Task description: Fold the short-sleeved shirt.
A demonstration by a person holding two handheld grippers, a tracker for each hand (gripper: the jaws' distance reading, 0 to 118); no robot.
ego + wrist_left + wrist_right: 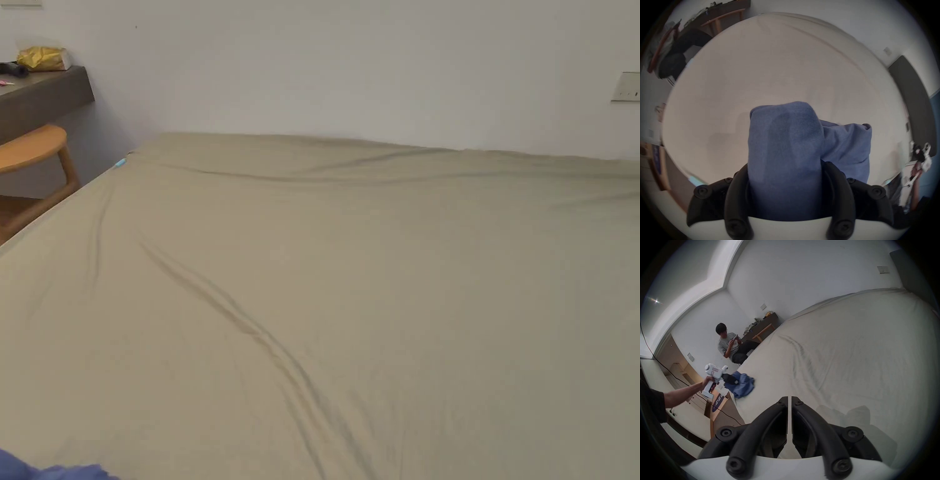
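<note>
Shirt (784, 154), blue and bunched, sits apparently clamped between left gripper (784, 186) fingers at the bed (375, 262) edge; right gripper (789, 400) fingers closed, empty.

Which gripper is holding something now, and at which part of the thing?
The left gripper is shut on the blue shirt, on a bunched fold; which part of the shirt cannot be told. The right gripper is shut and holds nothing.

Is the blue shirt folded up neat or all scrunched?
Scrunched. The blue shirt hangs bunched in the left gripper, its jaws closed on it, at the bed edge; no neat fold shows.
</note>
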